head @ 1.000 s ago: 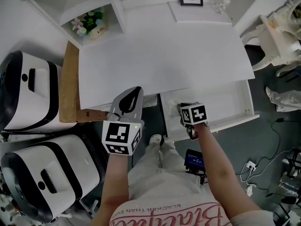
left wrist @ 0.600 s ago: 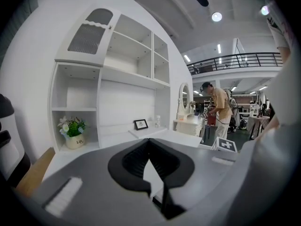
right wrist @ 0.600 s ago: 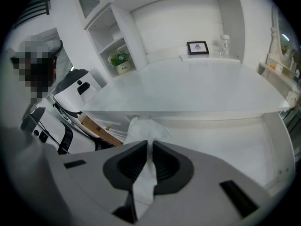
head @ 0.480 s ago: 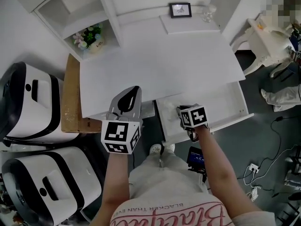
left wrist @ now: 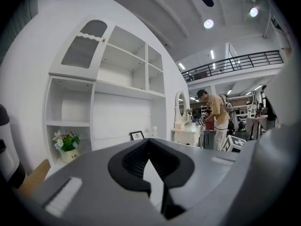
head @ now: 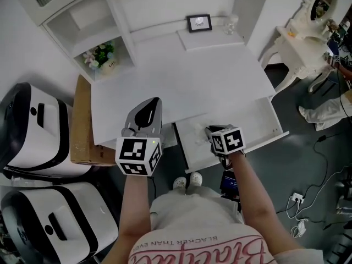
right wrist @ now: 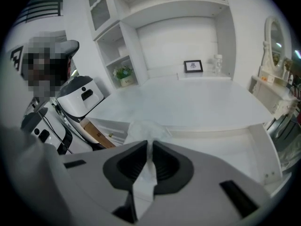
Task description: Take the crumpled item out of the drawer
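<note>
Lifting straight up seems the safest way: the right claw is clamped on the crumpled tissue, which hangs over the near left corner of the open drawer. The left claw is pressed together and empty, beside the counter's front edge. Farther on, the wide counter top gives good room for moving.

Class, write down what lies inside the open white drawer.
The drawer's visible floor is bare white. The crumpled white item is pinched in the right tongs above its left end. The floor beneath the tongs and item is covered, so unseen.
</note>
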Motion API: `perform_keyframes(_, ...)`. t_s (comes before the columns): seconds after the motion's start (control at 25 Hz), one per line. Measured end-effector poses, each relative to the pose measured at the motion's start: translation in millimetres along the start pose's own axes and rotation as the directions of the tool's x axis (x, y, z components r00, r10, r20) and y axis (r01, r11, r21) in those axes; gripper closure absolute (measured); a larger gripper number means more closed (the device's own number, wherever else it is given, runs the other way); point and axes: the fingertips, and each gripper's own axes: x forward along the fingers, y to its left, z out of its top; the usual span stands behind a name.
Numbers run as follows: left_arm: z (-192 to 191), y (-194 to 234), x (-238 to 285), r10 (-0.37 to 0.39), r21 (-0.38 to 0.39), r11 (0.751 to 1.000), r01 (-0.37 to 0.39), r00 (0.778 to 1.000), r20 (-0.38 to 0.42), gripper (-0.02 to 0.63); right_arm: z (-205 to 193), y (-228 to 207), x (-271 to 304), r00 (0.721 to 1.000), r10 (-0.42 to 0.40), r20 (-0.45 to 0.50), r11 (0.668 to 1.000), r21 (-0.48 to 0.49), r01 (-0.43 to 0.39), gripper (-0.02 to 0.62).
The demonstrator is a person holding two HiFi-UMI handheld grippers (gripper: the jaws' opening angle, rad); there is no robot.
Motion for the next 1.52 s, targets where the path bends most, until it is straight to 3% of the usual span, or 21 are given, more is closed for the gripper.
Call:
perform_keyframes(0.24,18,-11,0,-0.017,0.026,1.000,0.016,0.999,0.035,0.597,20,-1,-28,0.996,-0.010,0.089,1.000,0.004,0.010,0.551)
perform_keyframes(0.6,38,-21,3,-0.039,0.042,0.998,0.035,0.996,0.085,0.597,61,3,-69,0.981,-0.028,0.191,0.991,-0.123,0.052,0.551)
perform_keyframes(1.04,54,-34,11,-0.069,0.064,0.996,0.061,0.990,0.122,0.595,110,2,-128,0.928,-0.069,0.366,0.974,-0.176,0.141,0.551)
perform_keyframes(1.2,61,-36,15,-0.081,0.070,0.995,0.072,0.987,0.139,0.597,129,4,-151,0.891,-0.104,0.443,0.955,-0.207,0.214,0.551)
perform_keyframes(1.52,76,-43,20,-0.105,0.088,0.992,0.091,0.979,0.173,0.597,166,18,-205,0.776,-0.144,0.614,0.911,-0.224,0.346,0.551)
